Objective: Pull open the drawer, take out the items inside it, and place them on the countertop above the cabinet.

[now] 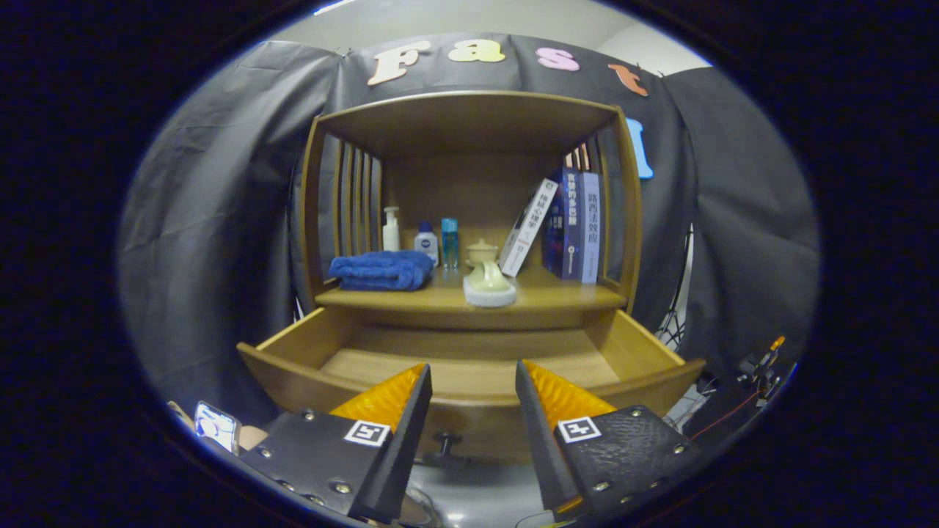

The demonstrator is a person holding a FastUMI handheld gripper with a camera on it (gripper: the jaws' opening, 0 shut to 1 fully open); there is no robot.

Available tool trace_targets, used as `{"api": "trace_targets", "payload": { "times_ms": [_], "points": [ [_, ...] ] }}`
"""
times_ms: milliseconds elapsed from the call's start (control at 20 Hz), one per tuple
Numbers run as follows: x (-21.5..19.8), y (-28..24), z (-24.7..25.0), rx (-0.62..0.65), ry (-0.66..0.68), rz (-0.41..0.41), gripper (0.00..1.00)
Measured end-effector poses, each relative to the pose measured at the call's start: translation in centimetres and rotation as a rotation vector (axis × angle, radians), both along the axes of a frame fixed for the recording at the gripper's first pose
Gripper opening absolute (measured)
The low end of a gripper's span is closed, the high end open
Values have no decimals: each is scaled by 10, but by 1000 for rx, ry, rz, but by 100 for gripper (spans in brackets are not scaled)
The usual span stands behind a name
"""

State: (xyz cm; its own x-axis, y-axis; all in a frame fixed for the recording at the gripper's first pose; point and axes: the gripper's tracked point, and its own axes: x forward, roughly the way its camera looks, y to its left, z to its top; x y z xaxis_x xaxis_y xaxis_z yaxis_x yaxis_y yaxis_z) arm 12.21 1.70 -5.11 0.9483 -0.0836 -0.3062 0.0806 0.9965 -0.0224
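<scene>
**Drawer out, items on the countertop**

The drawer [469,359] stood pulled open below the countertop [557,297], and what you could see of its floor was bare. Your gripper [473,381] hung just in front of it with fingers apart, holding nothing, the knob [445,442] showing between them. On the countertop sat a pale dish [489,286] near the front edge, a folded blue towel [381,270] to its left, bottles [425,238] behind, and books [568,224] leaning on the right.

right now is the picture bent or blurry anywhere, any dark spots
Gripper view: the fisheye bows the open drawer front and the cabinet top into curves; shelf items look sharp; the open gripper jaws and the knob below sit close and in shadow.
</scene>
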Motion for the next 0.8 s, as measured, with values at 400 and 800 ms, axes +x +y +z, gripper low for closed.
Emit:
{"api": "trace_targets", "payload": {
  "times_ms": [400,800],
  "points": [
    [-4,17,-31,54,19,-19,100],
    [4,17,-39,-11,17,-64,98]
  ]
}}
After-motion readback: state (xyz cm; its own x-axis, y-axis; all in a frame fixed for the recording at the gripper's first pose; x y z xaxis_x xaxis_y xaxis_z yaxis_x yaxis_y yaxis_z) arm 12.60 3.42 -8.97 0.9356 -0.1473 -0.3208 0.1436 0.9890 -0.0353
